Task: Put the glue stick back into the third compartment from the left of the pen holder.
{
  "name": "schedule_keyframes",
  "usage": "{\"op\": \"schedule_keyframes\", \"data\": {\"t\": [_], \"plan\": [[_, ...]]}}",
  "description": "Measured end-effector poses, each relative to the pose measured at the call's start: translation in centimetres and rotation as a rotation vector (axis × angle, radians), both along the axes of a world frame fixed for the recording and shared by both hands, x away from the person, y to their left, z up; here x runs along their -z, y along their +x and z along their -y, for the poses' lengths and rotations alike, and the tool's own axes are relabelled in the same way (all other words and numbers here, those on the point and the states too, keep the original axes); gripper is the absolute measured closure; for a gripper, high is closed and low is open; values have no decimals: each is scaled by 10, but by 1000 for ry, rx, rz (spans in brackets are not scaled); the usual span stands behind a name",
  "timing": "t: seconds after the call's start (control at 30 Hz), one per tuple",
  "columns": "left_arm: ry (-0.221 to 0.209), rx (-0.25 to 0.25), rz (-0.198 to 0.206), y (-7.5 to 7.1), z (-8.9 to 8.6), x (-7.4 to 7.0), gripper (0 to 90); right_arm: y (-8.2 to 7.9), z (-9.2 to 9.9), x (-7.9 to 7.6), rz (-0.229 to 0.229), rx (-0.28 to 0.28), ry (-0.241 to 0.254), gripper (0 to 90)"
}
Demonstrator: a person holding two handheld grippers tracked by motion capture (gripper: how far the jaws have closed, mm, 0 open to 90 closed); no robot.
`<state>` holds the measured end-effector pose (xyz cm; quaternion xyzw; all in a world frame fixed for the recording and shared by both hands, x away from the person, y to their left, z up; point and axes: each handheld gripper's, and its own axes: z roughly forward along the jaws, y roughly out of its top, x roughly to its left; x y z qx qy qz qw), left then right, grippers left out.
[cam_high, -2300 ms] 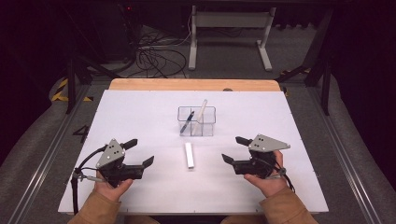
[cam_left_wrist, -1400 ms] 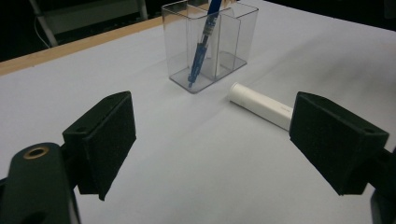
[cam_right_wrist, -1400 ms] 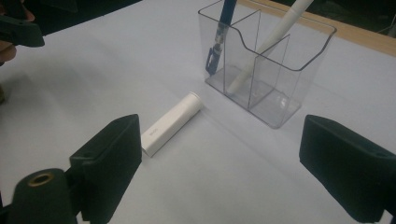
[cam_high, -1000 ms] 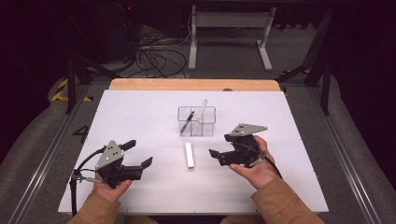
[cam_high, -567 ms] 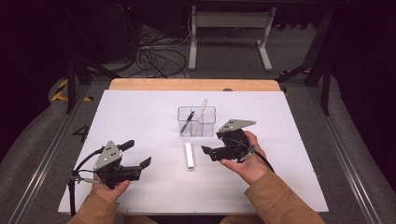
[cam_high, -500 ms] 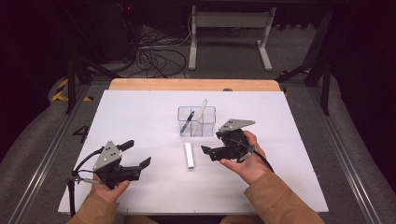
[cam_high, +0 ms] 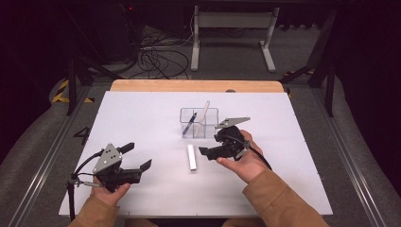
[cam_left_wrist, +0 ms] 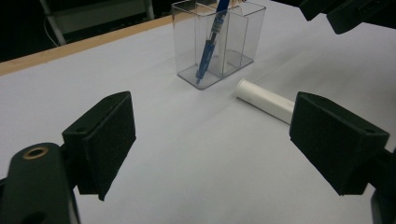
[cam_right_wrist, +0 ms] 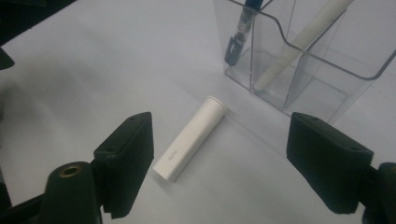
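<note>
We are holding the right gripper [cam_high: 206, 150] just beside the white tube [cam_high: 191, 157], which is lying flat near the middle of the desk [cam_high: 142, 109], a little toward its near edge. In the right gripper view the tube [cam_right_wrist: 189, 138] is lying on the desk between the two black pads, and neither pad is touching it; the jaws have just been closing a little, yet they are standing wide apart. Just behind the tube, toward the far edge, a clear two-compartment holder [cam_high: 199, 122] is standing upright; a blue pen [cam_high: 190, 124] is leaning in its left compartment and a white stick [cam_high: 204, 113] in its right. We are resting the left gripper [cam_high: 137, 158] near the desk's near left corner, well apart from the tube, its jaws gaping wide with nothing in them.
</note>
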<state>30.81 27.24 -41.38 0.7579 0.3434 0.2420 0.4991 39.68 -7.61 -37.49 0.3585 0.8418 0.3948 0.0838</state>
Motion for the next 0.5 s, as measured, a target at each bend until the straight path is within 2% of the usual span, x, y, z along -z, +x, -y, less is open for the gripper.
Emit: {"op": "schedule_keyframes", "data": {"t": [0.23,0.33,0.5], "plan": [[9,1,2,0,0,0,155,9,-11,6,-67,27,-49,281],[8,0,0,0,1,0,155,13,-16,7,-78,40,-60,303],[7,3,-2,0,0,1,155,19,-23,7,-124,39,-68,312]]}}
